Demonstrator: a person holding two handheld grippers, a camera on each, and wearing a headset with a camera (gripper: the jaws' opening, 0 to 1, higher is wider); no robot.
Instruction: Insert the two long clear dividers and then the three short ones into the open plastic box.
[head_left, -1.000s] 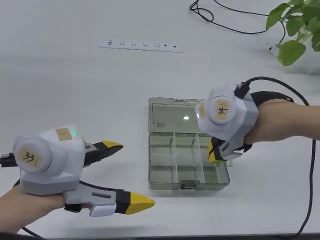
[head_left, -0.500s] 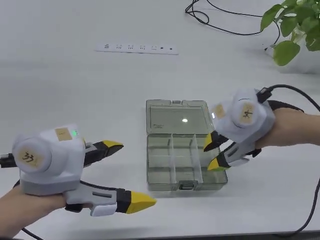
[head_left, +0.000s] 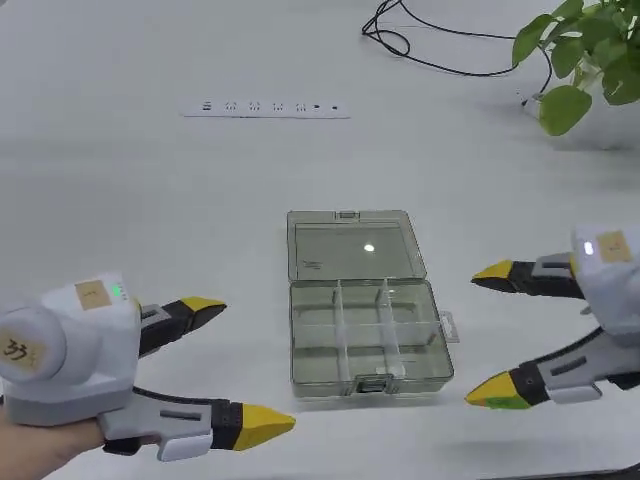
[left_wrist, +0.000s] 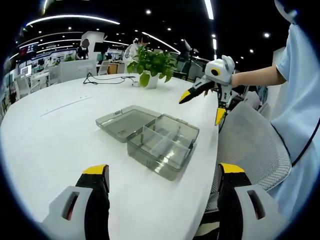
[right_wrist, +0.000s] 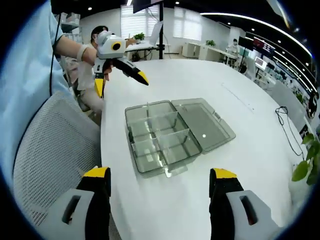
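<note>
Evidently the plastic box (head_left: 320, 381) sits on the tabletop (head_left: 150, 200), clear dividers (head_left: 338, 330) slotted in, between the left gripper (head_left: 256, 362) and right gripper (head_left: 472, 339), both wide open and empty, so only checking their seating seems left.

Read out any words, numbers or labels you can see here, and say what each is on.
"33": handwritten on the round sticker of the left gripper.
Too blurred or small to read: tan sticker on the right gripper; markings on the power strip; small mark on the box lid.
</note>
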